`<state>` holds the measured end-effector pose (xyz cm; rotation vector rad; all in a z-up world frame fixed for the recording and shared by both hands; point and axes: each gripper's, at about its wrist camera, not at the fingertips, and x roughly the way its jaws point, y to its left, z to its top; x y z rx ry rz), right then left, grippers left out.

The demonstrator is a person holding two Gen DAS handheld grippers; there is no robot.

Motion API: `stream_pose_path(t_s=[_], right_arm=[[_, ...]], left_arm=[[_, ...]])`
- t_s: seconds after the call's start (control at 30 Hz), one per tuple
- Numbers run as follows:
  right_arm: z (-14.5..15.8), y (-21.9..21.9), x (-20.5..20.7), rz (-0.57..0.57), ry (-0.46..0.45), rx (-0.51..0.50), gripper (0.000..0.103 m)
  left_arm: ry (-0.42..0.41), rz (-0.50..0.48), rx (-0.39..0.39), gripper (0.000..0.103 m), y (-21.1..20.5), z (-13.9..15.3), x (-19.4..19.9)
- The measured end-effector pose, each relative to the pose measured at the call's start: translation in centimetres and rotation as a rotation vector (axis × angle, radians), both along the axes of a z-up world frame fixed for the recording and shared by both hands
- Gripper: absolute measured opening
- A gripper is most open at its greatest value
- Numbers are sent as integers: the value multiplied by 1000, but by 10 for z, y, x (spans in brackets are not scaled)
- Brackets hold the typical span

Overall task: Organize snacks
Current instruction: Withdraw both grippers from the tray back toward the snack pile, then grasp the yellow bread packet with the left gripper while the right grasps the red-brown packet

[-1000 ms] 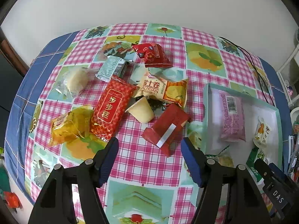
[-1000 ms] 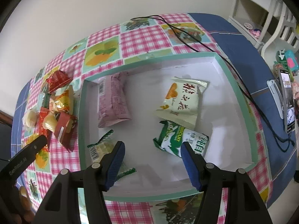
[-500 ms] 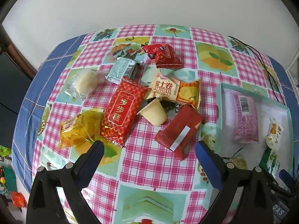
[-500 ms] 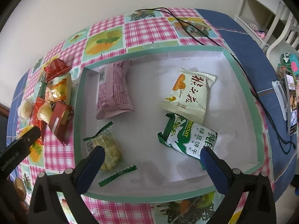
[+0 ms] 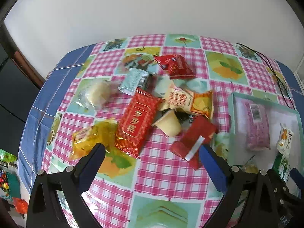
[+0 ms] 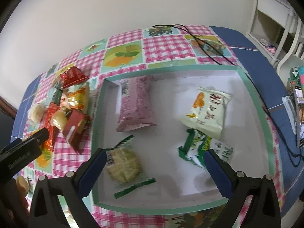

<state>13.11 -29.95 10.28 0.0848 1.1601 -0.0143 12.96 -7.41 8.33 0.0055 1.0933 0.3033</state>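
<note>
Both the left gripper (image 5: pixel 152 152) and the right gripper (image 6: pixel 153 157) hang with jaws wide apart and empty, left over loose snack packets (image 5: pixel 136 121), right over the tray (image 6: pixel 256 102).

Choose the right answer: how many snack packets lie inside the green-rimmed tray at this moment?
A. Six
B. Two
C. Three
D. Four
D. The right wrist view shows four inside the tray: the pink packet, the pale packet with orange print, the green and white biscuit packet, and the clear-wrapped cookie.
</note>
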Motion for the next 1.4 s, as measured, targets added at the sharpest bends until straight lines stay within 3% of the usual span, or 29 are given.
stream_pose_path(t_s=[0.23,0.63,0.8,1.13,1.4], right_arm=[[1,26,-2,49,-10,-12,103],[7,74,5,52,4,73,103],[10,109,5,89,-10,11,103],[-11,163,3,194,53,78,103],[-12,172,9,217,13,77,103]], left_arm=[[-24,40,37,99,25,7,-2],[-42,140,28,99,93,18,-8],[-41,186,22,99,120,19,-12],[-30,288,14,99,170,16,-22],[-10,329,-72,99,195,7,-25]])
